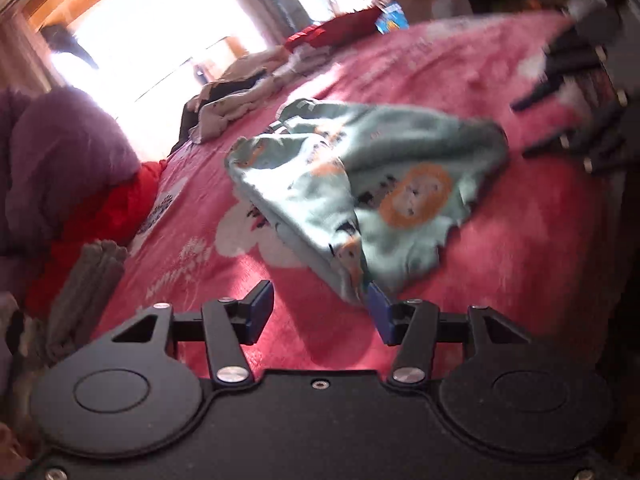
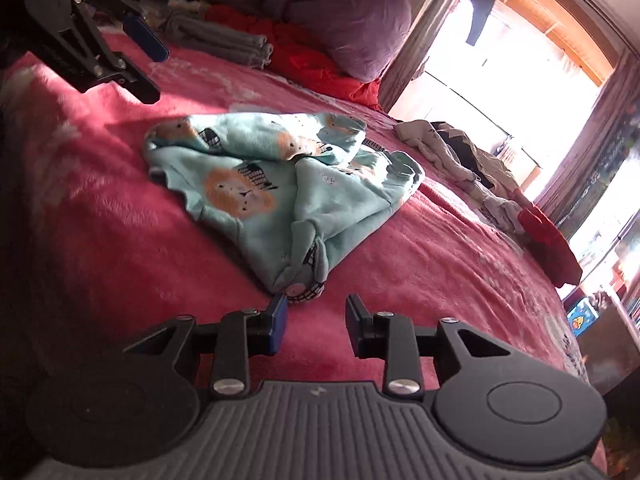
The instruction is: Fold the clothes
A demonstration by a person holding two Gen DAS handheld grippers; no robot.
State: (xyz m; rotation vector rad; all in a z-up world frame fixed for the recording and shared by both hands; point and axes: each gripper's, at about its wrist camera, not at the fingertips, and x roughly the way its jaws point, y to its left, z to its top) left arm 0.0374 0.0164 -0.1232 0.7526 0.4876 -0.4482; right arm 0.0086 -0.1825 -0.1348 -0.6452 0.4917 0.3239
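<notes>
A crumpled mint-green garment (image 1: pixel 360 184) printed with orange lions lies in a heap on the pink bed blanket (image 1: pixel 500 248). My left gripper (image 1: pixel 320 312) is open just in front of the garment's near corner, which touches its right blue pad. In the right wrist view the same garment (image 2: pixel 272 184) lies ahead, its bunched end just beyond my open right gripper (image 2: pixel 316 320). The other gripper shows in each view: the right one (image 1: pixel 568 112) blurred at the far right, the left one (image 2: pixel 120 52) at the upper left, both open above the blanket.
Unfolded clothes (image 2: pixel 460 152) lie in a pile at the far side of the bed near the bright window. Folded grey towels (image 2: pixel 216 40), a red cloth (image 2: pixel 304 60) and a purple pillow (image 2: pixel 344 12) sit by the head of the bed. A red item (image 2: pixel 552 240) rests at the bed's edge.
</notes>
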